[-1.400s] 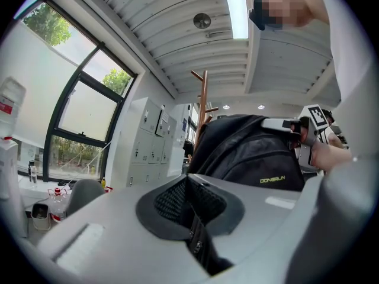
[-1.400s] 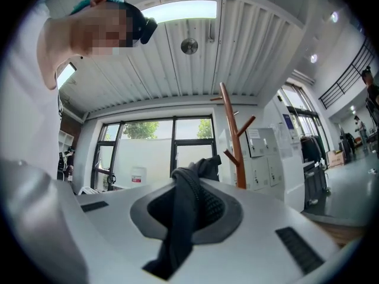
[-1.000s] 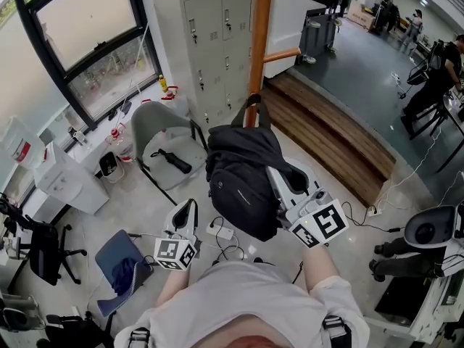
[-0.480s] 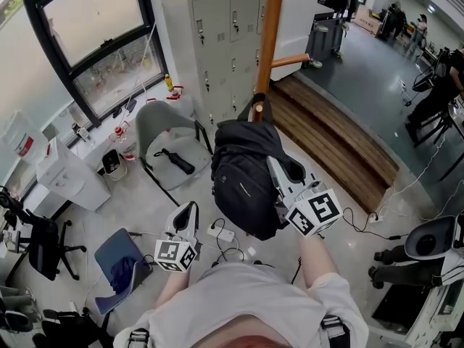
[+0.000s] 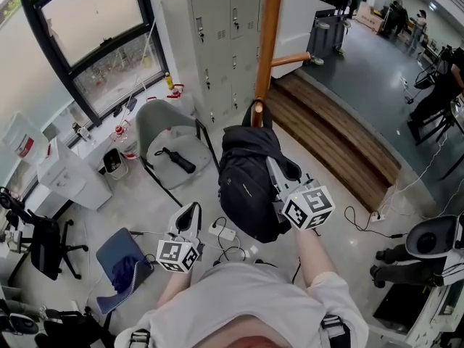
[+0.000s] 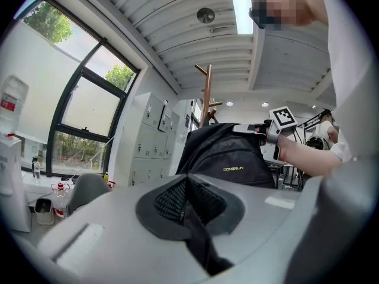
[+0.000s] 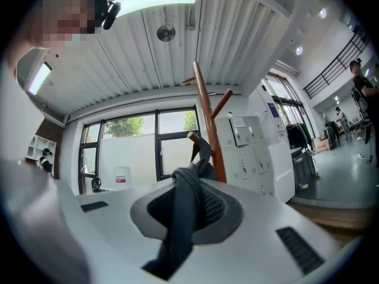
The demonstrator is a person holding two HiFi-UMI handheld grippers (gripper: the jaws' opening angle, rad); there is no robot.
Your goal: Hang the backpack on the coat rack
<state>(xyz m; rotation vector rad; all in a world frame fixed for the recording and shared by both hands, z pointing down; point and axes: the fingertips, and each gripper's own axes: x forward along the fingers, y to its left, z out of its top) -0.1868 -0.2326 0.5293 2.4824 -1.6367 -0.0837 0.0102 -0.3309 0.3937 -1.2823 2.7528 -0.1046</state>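
Sagging soft and weighty beside the coat rack point(image 5: 270, 42) pole, the backpack point(image 5: 250, 194) likely handles best by its strap point(image 7: 186, 218), pinched by the right hand-held gripper point(image 5: 274, 172); left hand-held gripper point(image 5: 190, 212) pressed together, empty.

The black fabric backpack point(image 5: 250, 191) hangs upright and bulging, clear of the floor, just in front of the orange-brown wooden coat rack point(image 5: 269, 42); its top loop point(image 5: 255, 112) sits at a short angled peg point(image 7: 192, 138) of the pole.
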